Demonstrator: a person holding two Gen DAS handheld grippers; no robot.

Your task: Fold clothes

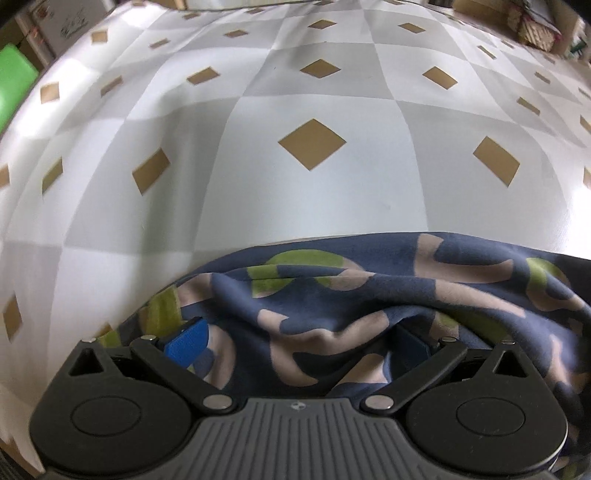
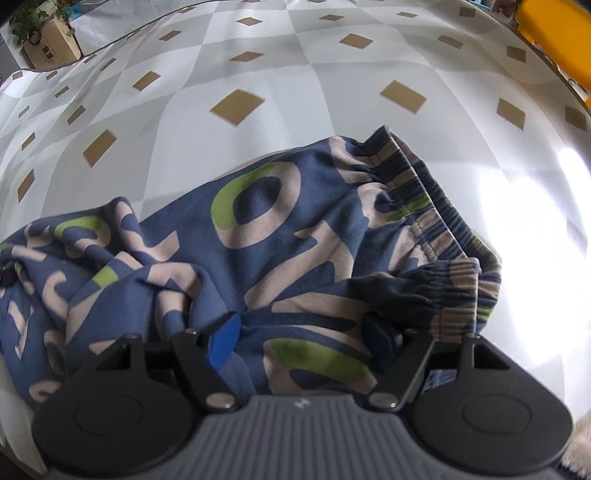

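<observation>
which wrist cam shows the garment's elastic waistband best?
Right wrist. The gathered, striped waistband of the blue printed garment lies in plain view beyond the right gripper. The left wrist view shows only rumpled printed fabric between its fingers, with no waistband visible.

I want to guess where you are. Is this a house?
Probably a home or a lived-in room: a checked tablecloth under the patterned shorts, and a potted plant in a box at the table's far edge.
</observation>
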